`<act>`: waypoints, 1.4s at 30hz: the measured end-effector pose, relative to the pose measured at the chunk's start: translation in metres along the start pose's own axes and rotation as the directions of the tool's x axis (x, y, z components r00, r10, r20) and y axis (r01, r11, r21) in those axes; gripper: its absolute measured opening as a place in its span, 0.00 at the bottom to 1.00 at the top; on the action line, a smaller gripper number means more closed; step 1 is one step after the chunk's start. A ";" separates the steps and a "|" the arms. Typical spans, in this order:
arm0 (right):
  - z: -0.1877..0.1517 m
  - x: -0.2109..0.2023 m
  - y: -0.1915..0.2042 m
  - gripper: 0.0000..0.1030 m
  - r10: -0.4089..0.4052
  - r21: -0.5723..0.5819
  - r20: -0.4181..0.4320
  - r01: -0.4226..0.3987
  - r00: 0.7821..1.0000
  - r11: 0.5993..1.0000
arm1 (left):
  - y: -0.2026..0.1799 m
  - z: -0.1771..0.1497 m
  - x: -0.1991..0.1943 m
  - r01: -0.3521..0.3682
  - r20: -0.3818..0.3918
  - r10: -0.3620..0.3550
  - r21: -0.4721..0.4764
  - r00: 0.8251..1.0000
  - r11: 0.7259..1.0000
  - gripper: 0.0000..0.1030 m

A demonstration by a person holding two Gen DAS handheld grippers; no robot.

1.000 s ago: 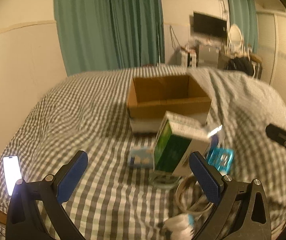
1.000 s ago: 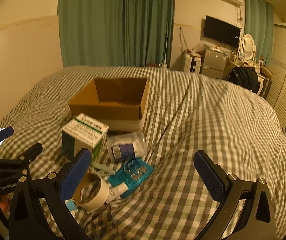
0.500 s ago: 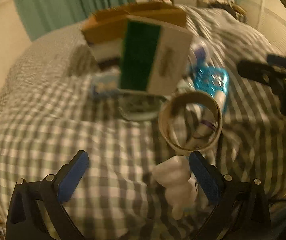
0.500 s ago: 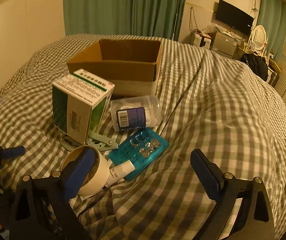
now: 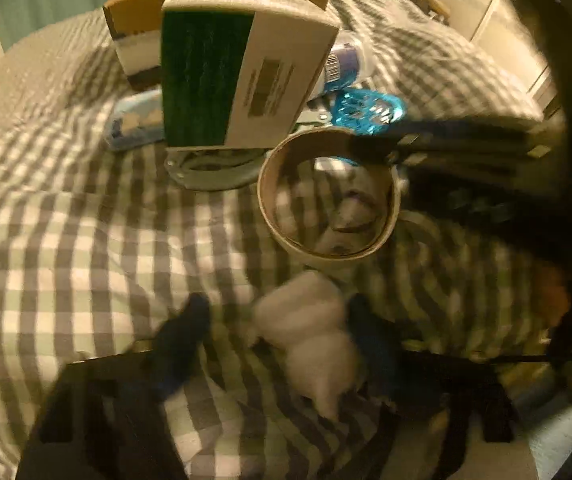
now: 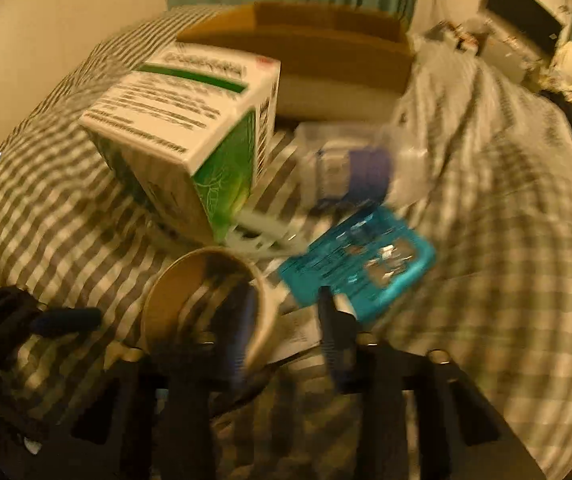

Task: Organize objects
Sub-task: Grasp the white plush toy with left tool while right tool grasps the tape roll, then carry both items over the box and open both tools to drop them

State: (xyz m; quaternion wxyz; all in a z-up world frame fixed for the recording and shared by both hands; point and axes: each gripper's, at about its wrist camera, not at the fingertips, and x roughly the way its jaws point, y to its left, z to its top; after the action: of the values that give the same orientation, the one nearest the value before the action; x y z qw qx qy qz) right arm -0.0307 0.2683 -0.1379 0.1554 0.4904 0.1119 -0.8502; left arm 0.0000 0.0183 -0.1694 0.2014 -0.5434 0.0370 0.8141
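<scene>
Claws (image 5: 278,332) lower (box (image 5: 242,64) behind tape (image 5: 326,196))

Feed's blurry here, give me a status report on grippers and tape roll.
Left gripper open, straddling white object. Right gripper astride wall of tape roll, grip unclear. Green box close behind roll.

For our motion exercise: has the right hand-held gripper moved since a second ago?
Yes. The right hand-held gripper has dropped forward to the tape roll, nearer the cardboard box.

Black tongs (image 6: 284,326), blue-padded fingers (image 5: 182,340)
</scene>
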 end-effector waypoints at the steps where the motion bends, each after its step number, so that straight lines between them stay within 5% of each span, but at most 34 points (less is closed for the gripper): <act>1: -0.001 0.001 0.001 0.15 0.009 -0.005 -0.003 -0.009 1.000 1.000 | 0.000 -0.001 -0.001 0.033 0.005 -0.033 0.002 0.999 0.999 0.47; 3: -0.001 -0.002 0.002 0.08 0.009 -0.016 0.010 -0.009 1.000 1.000 | 0.000 -0.002 -0.003 0.037 0.019 -0.037 0.001 0.999 0.999 0.47; 13: 0.004 -0.050 -0.020 0.08 -0.034 0.025 0.141 0.030 0.989 0.999 | 0.018 0.006 -0.044 0.030 0.135 -0.021 -0.065 0.991 0.997 0.46; 21: 0.025 -0.090 -0.023 0.08 -0.065 0.012 0.259 0.064 0.964 0.998 | 0.027 0.033 -0.093 0.015 0.259 0.008 -0.089 0.966 0.996 0.46; 27: 0.062 -0.115 -0.027 0.08 -0.076 -0.025 0.336 0.090 0.939 0.996 | 0.032 0.070 -0.134 0.005 0.379 0.027 -0.085 0.925 0.996 0.46; 37: 0.129 -0.134 -0.038 0.08 -0.066 -0.043 0.432 0.094 0.900 0.995 | 0.038 0.169 -0.173 -0.038 0.557 0.085 -0.096 0.826 0.995 0.46; 42: 0.164 -0.128 -0.050 0.08 -0.071 -0.031 0.455 0.095 0.887 0.995 | 0.048 0.216 -0.163 -0.074 0.573 0.124 -0.111 0.810 0.991 0.46</act>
State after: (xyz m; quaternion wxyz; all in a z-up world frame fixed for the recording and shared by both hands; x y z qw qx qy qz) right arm -0.1204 0.2784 0.0568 0.1536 0.2690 0.1156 -0.9437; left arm -0.1523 -0.0123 0.0580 0.1378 -0.2755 -0.0316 0.9508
